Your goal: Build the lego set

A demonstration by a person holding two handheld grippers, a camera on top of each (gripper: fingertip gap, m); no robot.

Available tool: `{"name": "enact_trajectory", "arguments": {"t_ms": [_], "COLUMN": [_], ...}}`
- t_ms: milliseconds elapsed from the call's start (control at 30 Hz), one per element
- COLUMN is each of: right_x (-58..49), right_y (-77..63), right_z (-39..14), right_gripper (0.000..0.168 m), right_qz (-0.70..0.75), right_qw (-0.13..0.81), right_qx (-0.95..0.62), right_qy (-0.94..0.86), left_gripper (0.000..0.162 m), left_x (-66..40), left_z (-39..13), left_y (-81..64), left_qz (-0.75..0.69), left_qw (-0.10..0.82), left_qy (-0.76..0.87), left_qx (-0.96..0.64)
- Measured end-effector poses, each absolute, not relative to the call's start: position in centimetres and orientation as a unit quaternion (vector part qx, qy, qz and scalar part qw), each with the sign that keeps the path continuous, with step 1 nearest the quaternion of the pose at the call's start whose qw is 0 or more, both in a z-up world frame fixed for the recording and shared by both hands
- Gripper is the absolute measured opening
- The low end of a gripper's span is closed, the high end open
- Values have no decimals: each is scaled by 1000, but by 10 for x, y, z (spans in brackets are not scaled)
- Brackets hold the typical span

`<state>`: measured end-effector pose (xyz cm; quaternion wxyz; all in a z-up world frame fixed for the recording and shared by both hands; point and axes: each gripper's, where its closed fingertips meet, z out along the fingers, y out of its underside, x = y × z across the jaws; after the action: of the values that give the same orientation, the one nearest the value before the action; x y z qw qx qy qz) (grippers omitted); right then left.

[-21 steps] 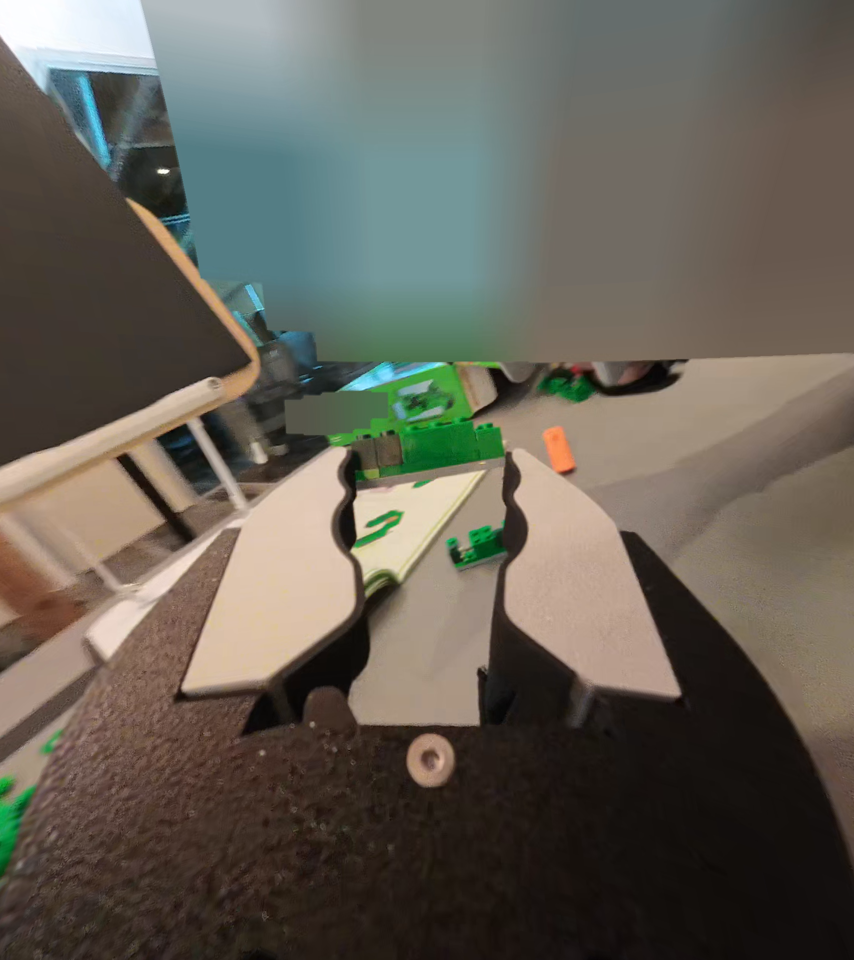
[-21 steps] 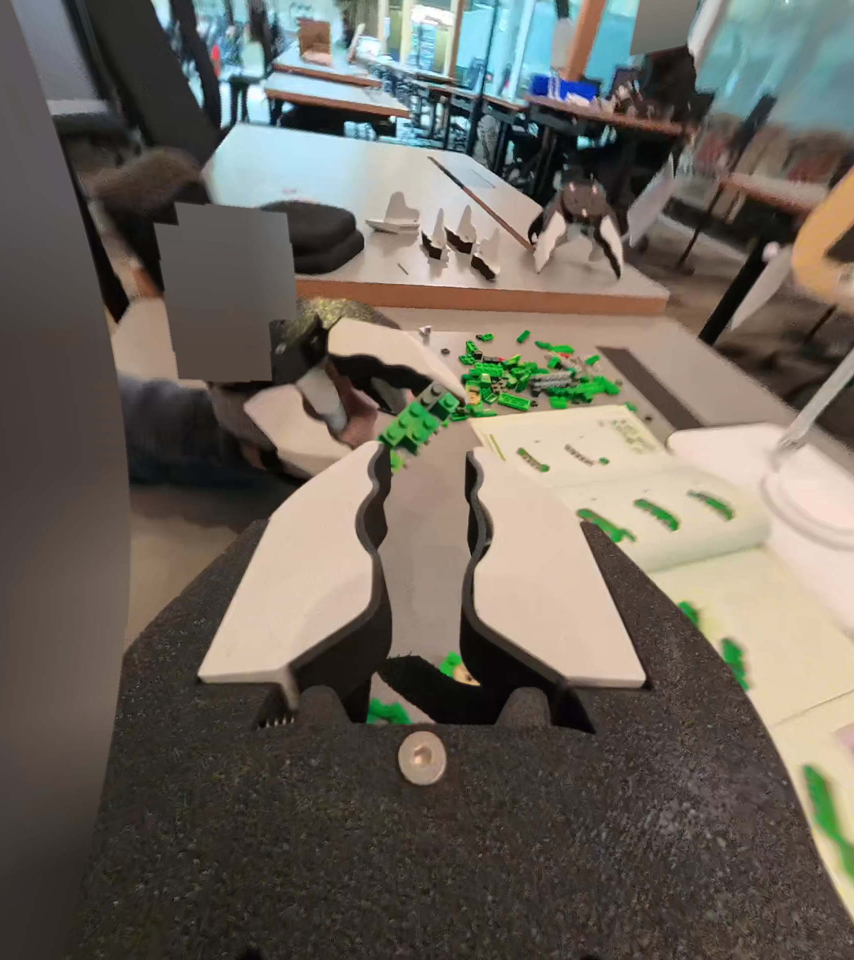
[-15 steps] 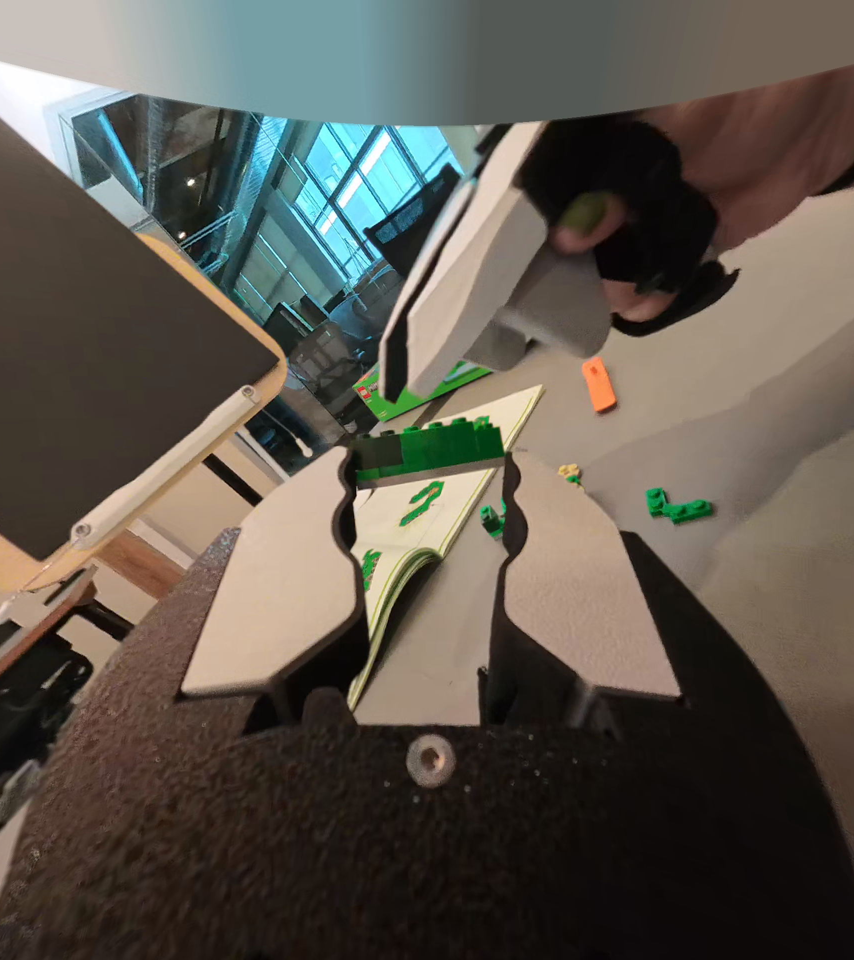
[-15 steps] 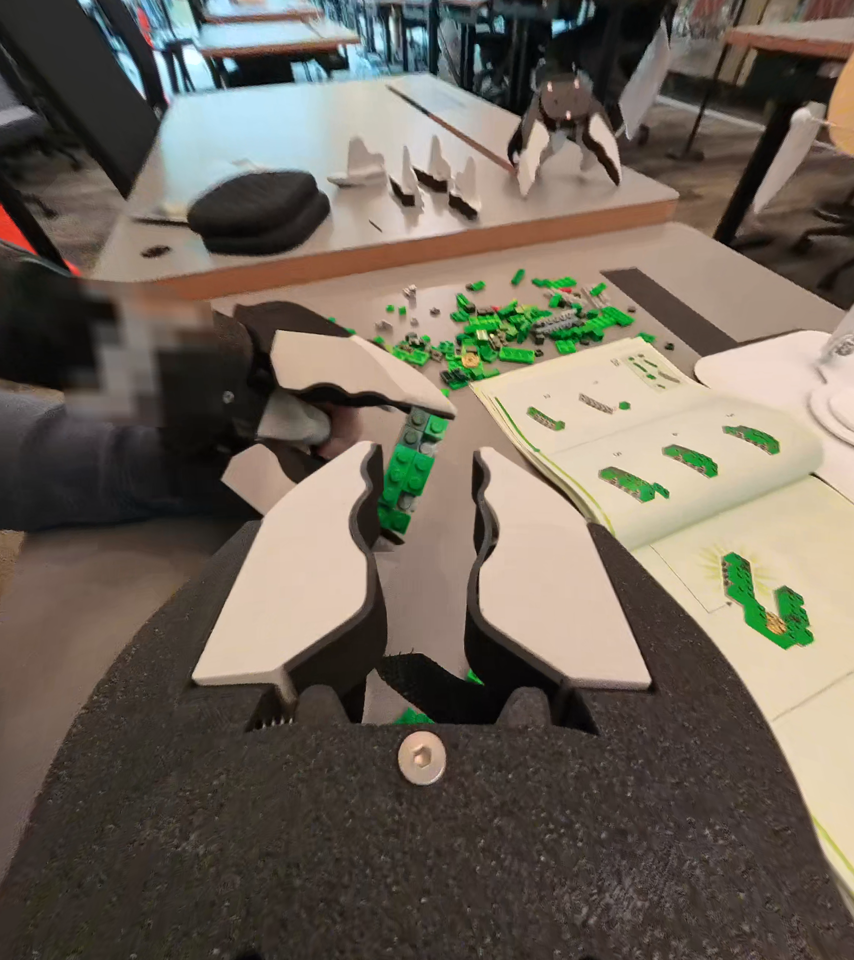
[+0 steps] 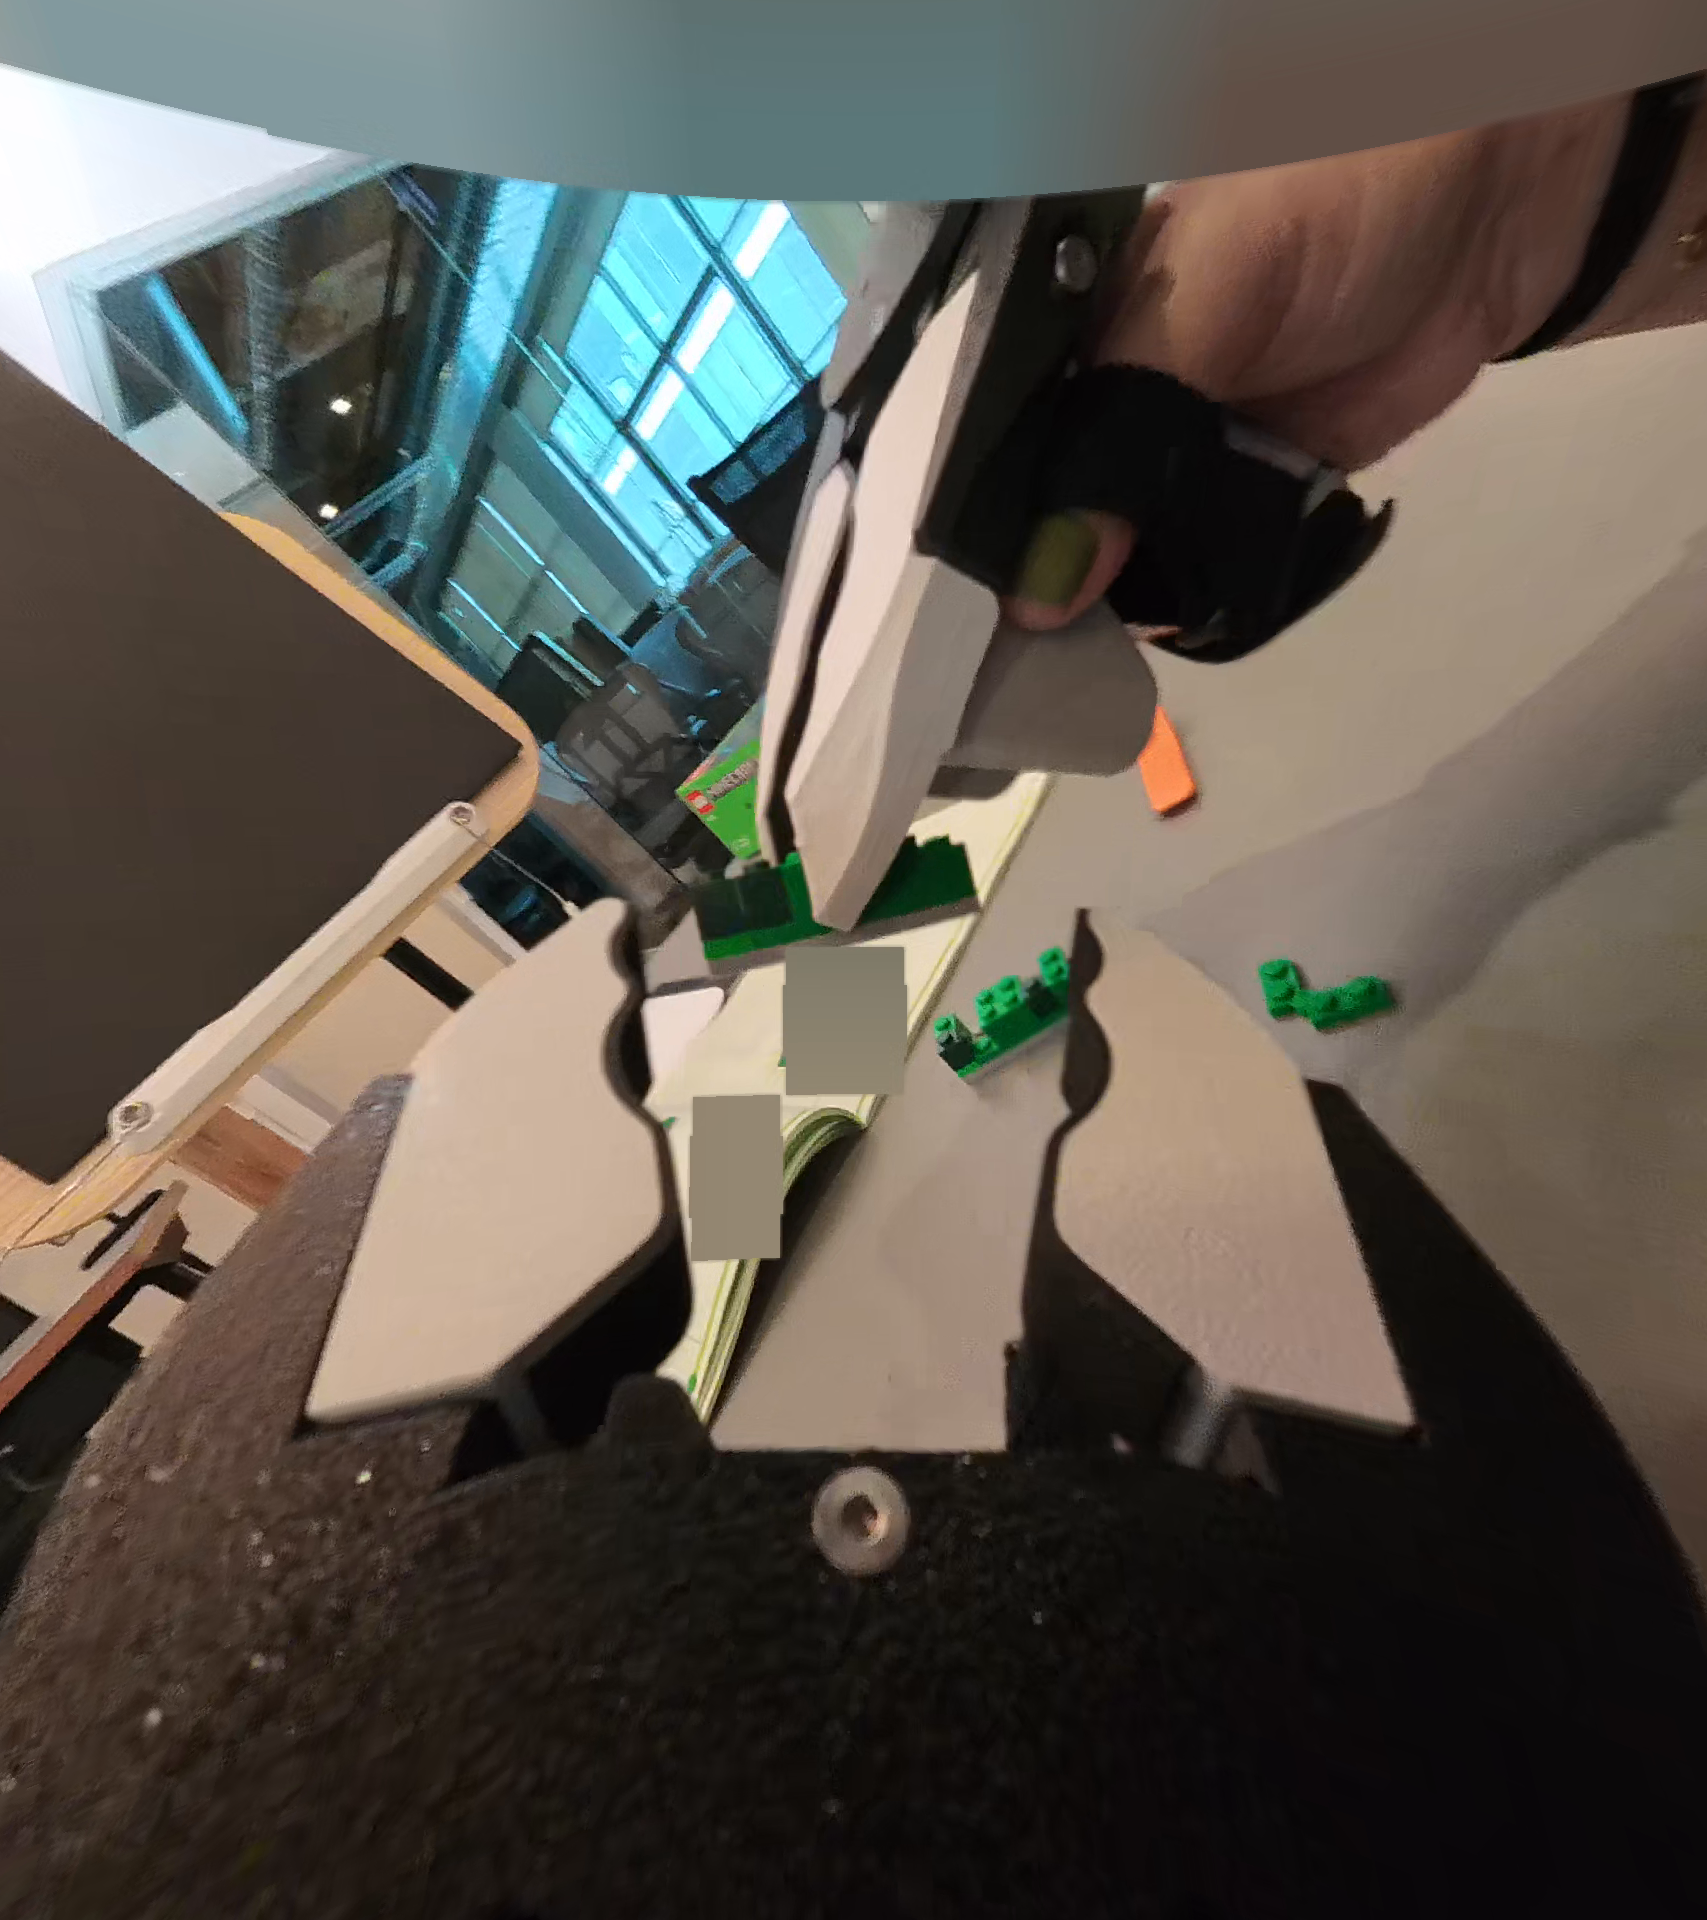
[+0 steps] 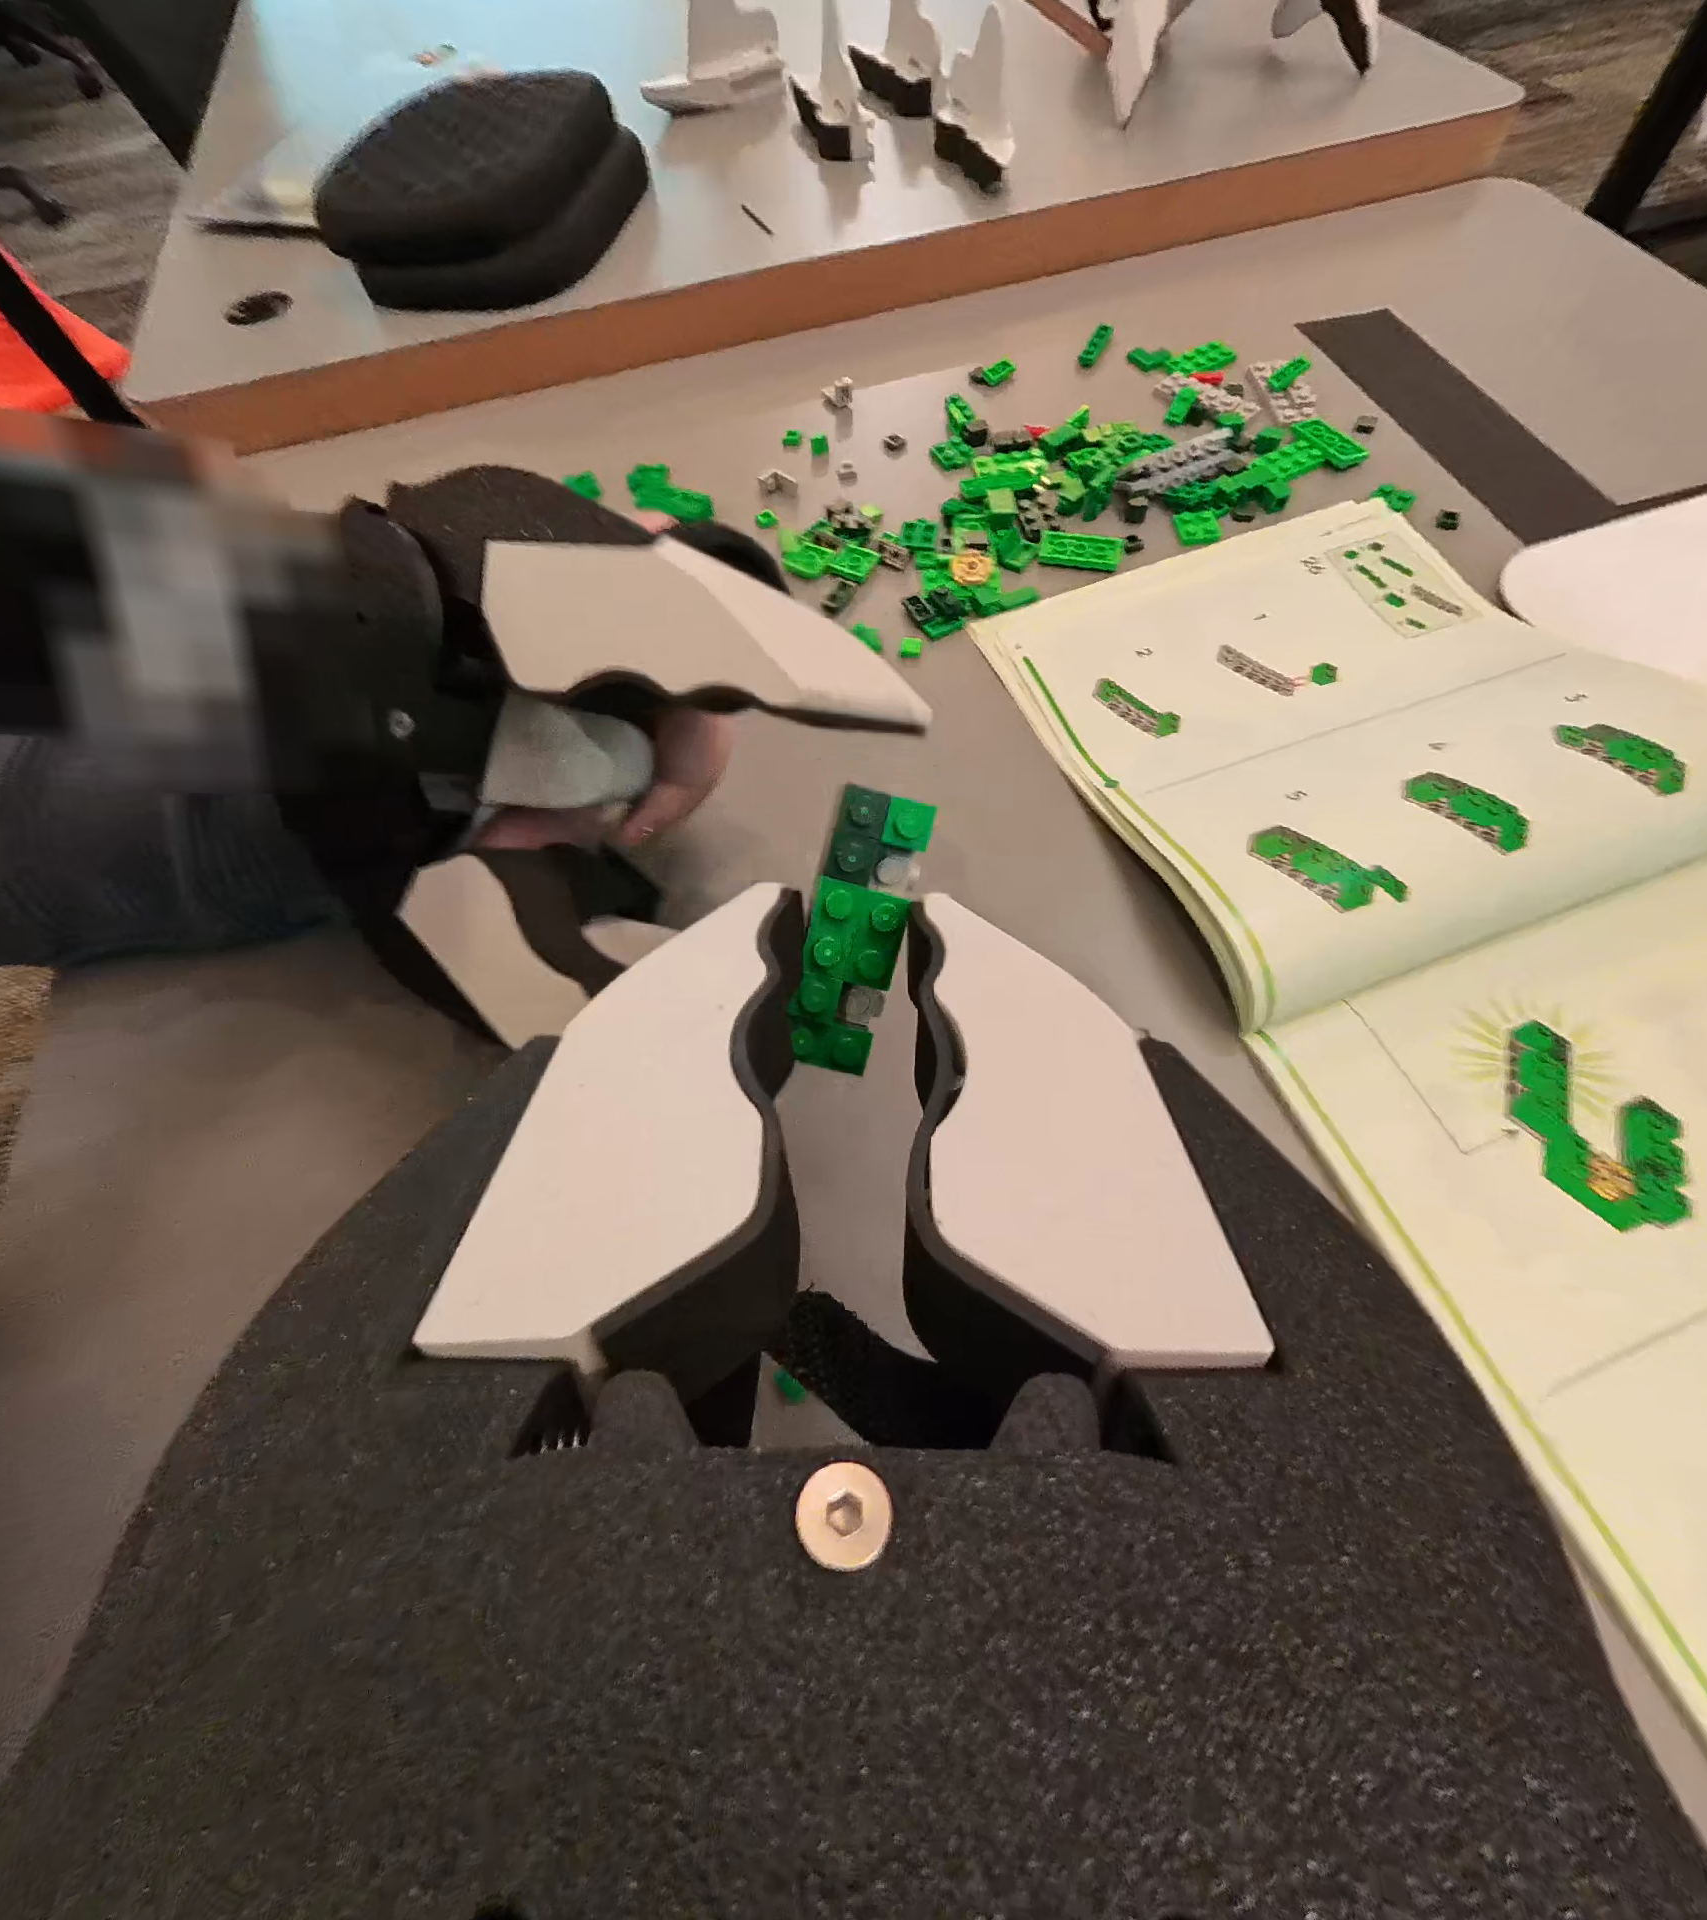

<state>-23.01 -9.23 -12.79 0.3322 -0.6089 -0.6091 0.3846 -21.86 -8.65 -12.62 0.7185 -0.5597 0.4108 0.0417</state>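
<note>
My right claw (image 6: 854, 914) was pinched on a long strip of green and dark green lego bricks (image 6: 854, 935), holding it up over the smooth grey table (image 6: 1015, 862). My left claw (image 5: 854, 940) was spread wide with nothing in it, just beside the strip on its left.

To the right of the strip lay an open pale yellow paper booklet with green pictures (image 6: 1451, 883). Far behind it, a messy pile of small green and grey lego pieces (image 6: 1067, 488) sat on the table. In the left wrist view, a small green lego piece with bumps (image 5: 1005, 1013) and a flat bent green lego piece (image 5: 1327, 997) lay on the table near the booklet. A little orange plastic tool (image 5: 1166, 764) lay farther off.

Past our table stood another grey table with a wood edge (image 6: 1244, 156). It held a round black foam pad (image 6: 485, 187) and some white claw parts (image 6: 890, 83). A tall wall of blue glass windows (image 5: 558, 436) showed at the far side of the room.
</note>
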Motion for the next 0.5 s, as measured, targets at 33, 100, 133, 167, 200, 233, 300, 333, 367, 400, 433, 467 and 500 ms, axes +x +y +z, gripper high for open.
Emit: {"name": "enact_trajectory", "arguments": {"t_ms": [33,100,133,167,200,233,300,333,367,400,433,467,500], "right_x": [-228,-225,-223,-221,-220,-220,-224,-226,-227,-229,-230,-231,-233], "right_y": [-86,-73,-68,-65,-67,-75,-91,-98,-102,-104,-106,-108,-109], "right_z": [-130,-136,-141,-148,-156,-163,-177,-184,-191,-199,-205,-210,-214], "right_gripper": [18,18,18,18,18,18,18,18,18,18,18,18,18], "right_qz": [370,341,322,302,289,289,291,287,276,259,246,239,238], "right_qw": [339,350,350,345,331,307,264,247,233,223,214,207,201], "right_qx": [-612,-616,-618,-618,-615,-606,-599,-595,-594,-593,-590,-590,-590], "right_qy": [-611,-618,-625,-638,-655,-674,-698,-709,-719,-729,-738,-743,-745], "left_gripper": [85,91,92,93,93,92,89,85,81,81,74,63,52], "left_x": [-220,-226,-231,-239,-248,-258,-279,-287,-293,-296,-296,-293,-287], "left_z": [-128,-126,-124,-120,-116,-112,-107,-106,-107,-110,-114,-119,-126], "left_y": [-86,-88,-89,-89,-88,-88,-84,-83,-82,-82,-83,-85,-89], "left_qz": [38,22,12,5,1,0,5,5,4,0,-8,-25,-49], "left_qw": [713,711,715,721,729,737,751,754,752,745,733,715,694], "left_qy": [412,407,399,385,367,348,306,291,282,282,291,310,335], "left_qx": [-566,-572,-574,-576,-578,-580,-585,-589,-596,-605,-615,-626,-636]}}
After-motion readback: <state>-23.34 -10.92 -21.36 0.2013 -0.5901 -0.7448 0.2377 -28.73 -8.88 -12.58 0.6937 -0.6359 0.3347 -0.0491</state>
